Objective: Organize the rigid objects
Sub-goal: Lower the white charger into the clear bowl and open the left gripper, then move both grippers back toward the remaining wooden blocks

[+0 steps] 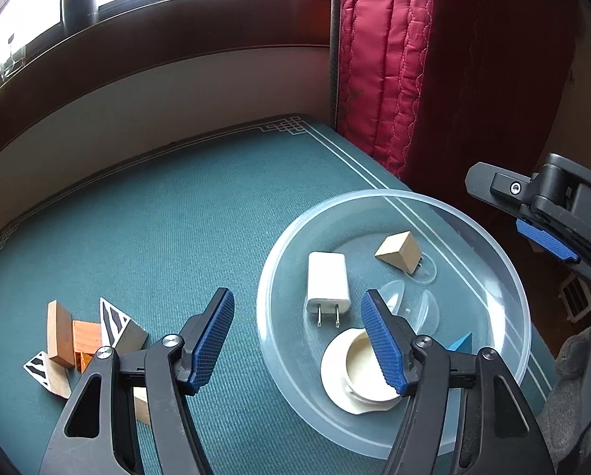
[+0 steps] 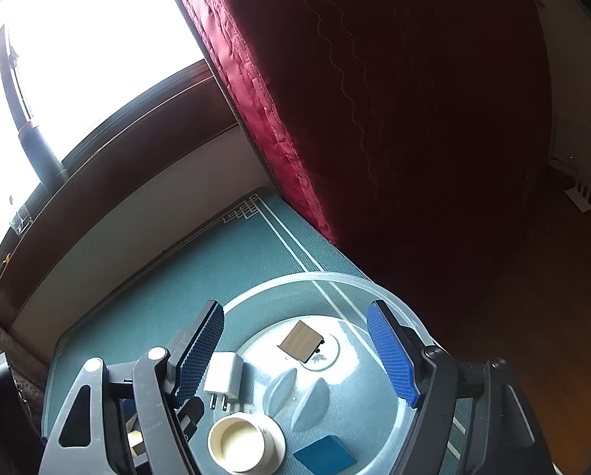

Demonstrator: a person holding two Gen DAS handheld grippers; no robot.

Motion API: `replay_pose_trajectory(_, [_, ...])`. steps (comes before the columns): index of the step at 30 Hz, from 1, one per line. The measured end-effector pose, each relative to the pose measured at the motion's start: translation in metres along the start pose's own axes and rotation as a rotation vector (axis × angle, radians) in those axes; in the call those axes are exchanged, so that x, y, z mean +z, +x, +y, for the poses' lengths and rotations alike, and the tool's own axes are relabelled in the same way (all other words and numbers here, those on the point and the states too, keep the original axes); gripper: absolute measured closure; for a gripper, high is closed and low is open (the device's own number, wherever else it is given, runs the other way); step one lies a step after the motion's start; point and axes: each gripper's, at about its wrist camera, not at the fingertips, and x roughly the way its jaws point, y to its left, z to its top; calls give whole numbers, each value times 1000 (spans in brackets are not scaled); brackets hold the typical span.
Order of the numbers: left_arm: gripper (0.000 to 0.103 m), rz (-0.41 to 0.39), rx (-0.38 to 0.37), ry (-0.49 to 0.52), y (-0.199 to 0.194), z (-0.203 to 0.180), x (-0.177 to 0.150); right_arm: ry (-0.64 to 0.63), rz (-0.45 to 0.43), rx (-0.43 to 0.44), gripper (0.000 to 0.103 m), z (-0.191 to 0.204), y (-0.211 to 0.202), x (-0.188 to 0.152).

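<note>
Showing both tools empty: left tool (image 1: 297,340) wide over the clear dish's (image 1: 493,257) near rim; right tool (image 2: 295,352) wide above it; charger (image 1: 328,287), wedge (image 1: 399,252), white cap (image 1: 359,372) and blue block (image 2: 324,455) lie inside; loose blocks (image 1: 85,334) wait on the table (image 1: 157,217); risk: a descending tool likely clips the rim, tipping the dish.

On the table (image 1: 176,206), the bowl (image 1: 509,277) sits right of the block pile (image 1: 85,336) and holds the charger (image 1: 328,283), cup (image 1: 359,372) and wedge (image 1: 398,251).
</note>
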Motion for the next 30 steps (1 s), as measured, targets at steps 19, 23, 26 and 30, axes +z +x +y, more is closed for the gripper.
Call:
replay_pose_trajectory(19, [35, -34, 101, 2, -23, 29, -5, -55, -29, 45, 24, 15, -4, -11])
replay_pose_trajectory(23, [35, -46, 125, -23, -32, 46, -5, -79, -36, 55, 24, 21, -5, -16])
replay_pose_trajectory(26, [35, -52, 142, -46, -39, 60, -6, -99, -37, 65, 23, 25, -6, -20])
replay_pose_trajectory(30, [35, -53, 168, -69, -44, 78, -10, -125, -34, 77, 22, 31, -5, -25])
